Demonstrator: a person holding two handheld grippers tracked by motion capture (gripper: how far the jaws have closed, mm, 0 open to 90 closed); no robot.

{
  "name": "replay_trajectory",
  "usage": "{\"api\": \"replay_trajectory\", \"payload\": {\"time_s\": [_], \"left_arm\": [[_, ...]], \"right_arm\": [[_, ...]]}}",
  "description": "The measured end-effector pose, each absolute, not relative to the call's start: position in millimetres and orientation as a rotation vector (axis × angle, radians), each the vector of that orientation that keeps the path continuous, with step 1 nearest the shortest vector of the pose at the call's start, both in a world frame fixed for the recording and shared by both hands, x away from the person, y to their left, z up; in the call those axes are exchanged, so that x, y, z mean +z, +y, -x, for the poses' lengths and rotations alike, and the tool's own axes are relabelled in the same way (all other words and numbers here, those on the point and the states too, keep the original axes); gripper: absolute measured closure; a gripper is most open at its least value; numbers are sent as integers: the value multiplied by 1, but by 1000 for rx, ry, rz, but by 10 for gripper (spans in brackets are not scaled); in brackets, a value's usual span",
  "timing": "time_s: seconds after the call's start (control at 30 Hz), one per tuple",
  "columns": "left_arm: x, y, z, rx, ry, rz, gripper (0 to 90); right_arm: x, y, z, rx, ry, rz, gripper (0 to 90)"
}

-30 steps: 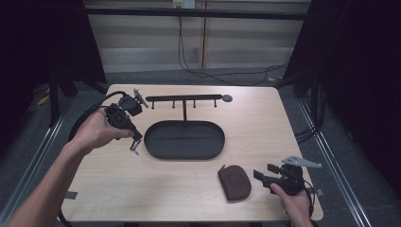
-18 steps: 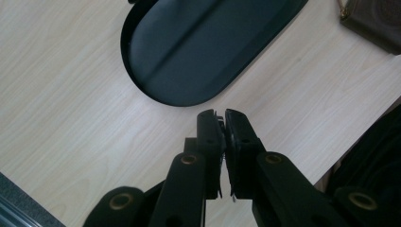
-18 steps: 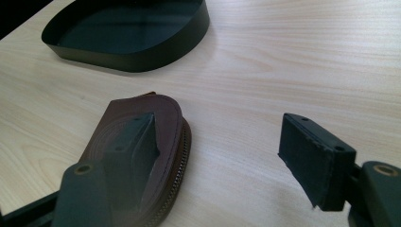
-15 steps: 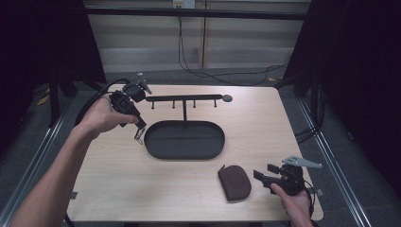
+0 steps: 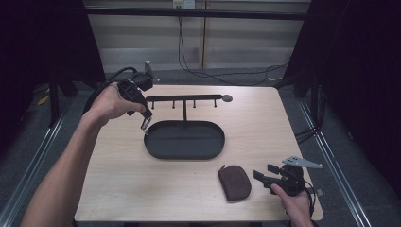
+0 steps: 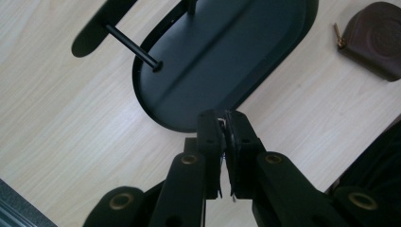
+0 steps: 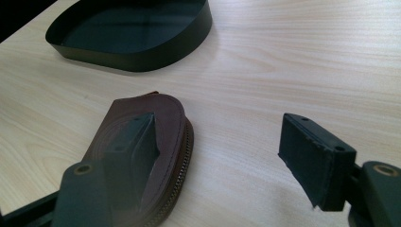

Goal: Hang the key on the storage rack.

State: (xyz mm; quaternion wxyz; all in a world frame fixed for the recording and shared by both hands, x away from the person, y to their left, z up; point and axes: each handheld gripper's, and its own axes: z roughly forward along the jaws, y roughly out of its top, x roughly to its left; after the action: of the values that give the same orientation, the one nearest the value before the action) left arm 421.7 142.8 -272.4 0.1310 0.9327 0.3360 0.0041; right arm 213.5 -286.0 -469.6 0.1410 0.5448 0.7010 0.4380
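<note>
Two hand-held claws over a bench with a black tray stand and a brown pouch

The left claw [image 5: 146, 124] hangs above the left end of the oval black tray [image 5: 184, 150] mid-bench, its jaws clenched on a thin sliver too small to identify; the hook rail [image 5: 184, 98] stands over the tray's far side. Near the front right corner, the right claw [image 5: 264, 174] rests released, jaws wide apart, just beside the brown zip pouch [image 5: 234, 182] lying flat near the front edge
</note>
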Motion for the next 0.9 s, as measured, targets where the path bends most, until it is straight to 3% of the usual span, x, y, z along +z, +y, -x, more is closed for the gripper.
{"api": "replay_trajectory", "payload": {"time_s": [0.9], "left_arm": [[-275, 132, -455, 9, 1029, -2683, 857]], "right_arm": [[-469, -286, -213, 1273, 2029, -1568, 289]]}}
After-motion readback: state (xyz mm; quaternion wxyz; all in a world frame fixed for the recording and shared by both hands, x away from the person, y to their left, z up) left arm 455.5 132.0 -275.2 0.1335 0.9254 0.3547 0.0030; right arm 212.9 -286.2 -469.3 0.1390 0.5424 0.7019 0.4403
